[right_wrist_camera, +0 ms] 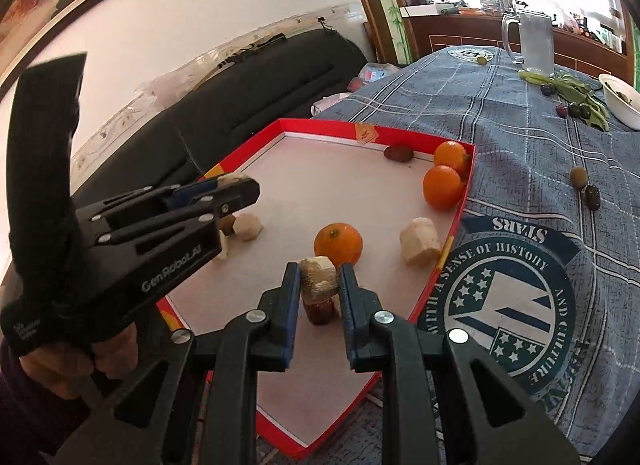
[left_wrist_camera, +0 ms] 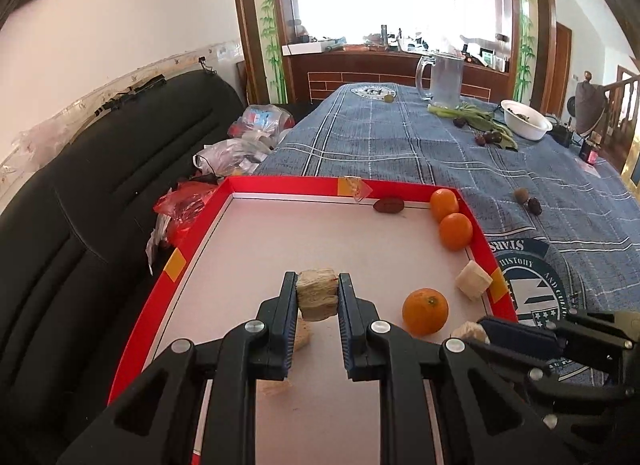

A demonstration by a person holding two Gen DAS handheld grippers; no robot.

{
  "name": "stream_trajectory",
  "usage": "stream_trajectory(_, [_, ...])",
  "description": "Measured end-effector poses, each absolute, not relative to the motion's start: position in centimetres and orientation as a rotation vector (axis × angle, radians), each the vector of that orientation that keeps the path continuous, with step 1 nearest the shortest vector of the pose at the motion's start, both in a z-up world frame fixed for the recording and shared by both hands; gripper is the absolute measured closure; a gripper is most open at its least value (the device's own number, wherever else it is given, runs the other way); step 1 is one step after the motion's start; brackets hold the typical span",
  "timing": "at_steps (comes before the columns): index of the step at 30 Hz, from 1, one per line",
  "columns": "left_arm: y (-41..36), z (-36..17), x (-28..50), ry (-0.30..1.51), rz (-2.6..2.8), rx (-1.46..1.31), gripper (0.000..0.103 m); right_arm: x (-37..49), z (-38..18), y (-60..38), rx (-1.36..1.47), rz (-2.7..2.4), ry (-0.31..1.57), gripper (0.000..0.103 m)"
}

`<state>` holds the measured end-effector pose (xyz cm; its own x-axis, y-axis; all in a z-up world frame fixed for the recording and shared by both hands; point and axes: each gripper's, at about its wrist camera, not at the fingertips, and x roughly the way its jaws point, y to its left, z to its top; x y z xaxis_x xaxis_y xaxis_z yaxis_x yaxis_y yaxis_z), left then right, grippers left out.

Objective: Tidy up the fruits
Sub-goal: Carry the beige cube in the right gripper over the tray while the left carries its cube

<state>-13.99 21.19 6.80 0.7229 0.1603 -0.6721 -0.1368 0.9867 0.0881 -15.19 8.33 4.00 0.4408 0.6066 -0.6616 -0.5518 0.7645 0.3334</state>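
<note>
A red-rimmed tray [left_wrist_camera: 200,249] with a pale floor lies on the blue checked tablecloth. My left gripper [left_wrist_camera: 317,282] is shut on a beige fruit chunk [left_wrist_camera: 316,299] above the tray's near left part. Over the tray's near edge, my right gripper [right_wrist_camera: 320,270] is shut on another beige chunk [right_wrist_camera: 319,277], with a brown date [right_wrist_camera: 319,311] right under it. One orange [left_wrist_camera: 425,311] sits mid-tray and two oranges [left_wrist_camera: 455,231] rest in the far right corner. Loose beige chunks [right_wrist_camera: 420,245] [right_wrist_camera: 248,226] and a date [left_wrist_camera: 388,206] also lie in the tray.
An olive [right_wrist_camera: 578,176] and a dark date [right_wrist_camera: 592,195] lie on the cloth right of the tray. Farther back stand a glass mug [left_wrist_camera: 444,77], a white bowl [left_wrist_camera: 526,119], greens and cherries [left_wrist_camera: 486,137]. A black sofa [left_wrist_camera: 100,193] with plastic bags borders the left.
</note>
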Motion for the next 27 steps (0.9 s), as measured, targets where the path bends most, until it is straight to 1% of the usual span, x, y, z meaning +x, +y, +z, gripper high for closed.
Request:
stream_trajectory(12, [21.5,5.9,-13.7,0.775,0.177,0.035,0.085,-15.8,3.4,9.3,0.044,0.745,0.84,0.082])
stream_trajectory(19, [21.7,5.4,-13.6,0.797,0.186,0.031,0.085,-16.6,3.5,10.1,-0.016,0.723,0.787,0.082])
stream_trajectory(27, [21.5,5.1,-13.5,0.81,0.188,0.04,0.085,-16.4,3.1,10.0,-0.019,0.712,0.808,0.082])
